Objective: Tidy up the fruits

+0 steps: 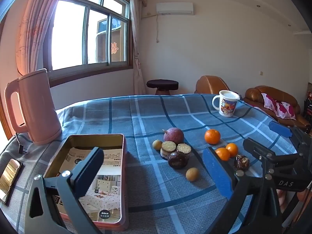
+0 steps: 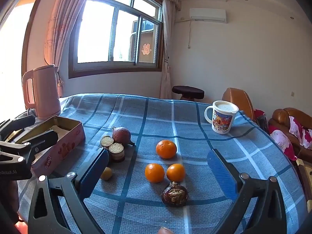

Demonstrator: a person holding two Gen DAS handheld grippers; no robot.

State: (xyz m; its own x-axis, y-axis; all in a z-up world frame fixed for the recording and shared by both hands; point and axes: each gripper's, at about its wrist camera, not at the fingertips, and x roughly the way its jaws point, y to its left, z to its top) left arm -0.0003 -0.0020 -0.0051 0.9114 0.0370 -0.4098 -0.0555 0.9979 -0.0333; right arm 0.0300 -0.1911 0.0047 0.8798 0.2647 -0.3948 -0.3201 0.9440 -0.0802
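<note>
Both tongs were wide apart and held nothing. The right tongs (image 2: 158, 173) hung over the near part of the desk (image 2: 195, 113), which wore a blue checked cloth. Right between their blue pads lay two small oranges (image 2: 164, 172), side by side, with a dark wrinkled fruit (image 2: 174, 194) just in front of them and a third orange (image 2: 166, 149) a little farther back.

The left tongs (image 1: 154, 167) hung over the near left corner, one pad above the open pink tin (image 1: 117, 142). Its floor was lined with printed paper, and no fruit was in it yet.

So the sorting looked like it had not started. The tin seemed the likely home for the fruit. The next move likely called for the right tongs to drop and close softly on one orange, taking care not to bump its neighbour.

Near the middle sat a cluster: a big reddish fruit (image 1: 173, 136), two cut brown pieces (image 1: 176, 147), another dark fruit (image 1: 177, 159) and two small yellow fruits (image 1: 192, 174). This cluster lay between the oranges and the tin, so a carried orange would need lifting over it.

A pink kettle (image 1: 37, 107) stood at the far left corner, a mug (image 1: 226, 103) at the far right edge, and a phone (image 1: 9, 179) by the left edge.
</note>
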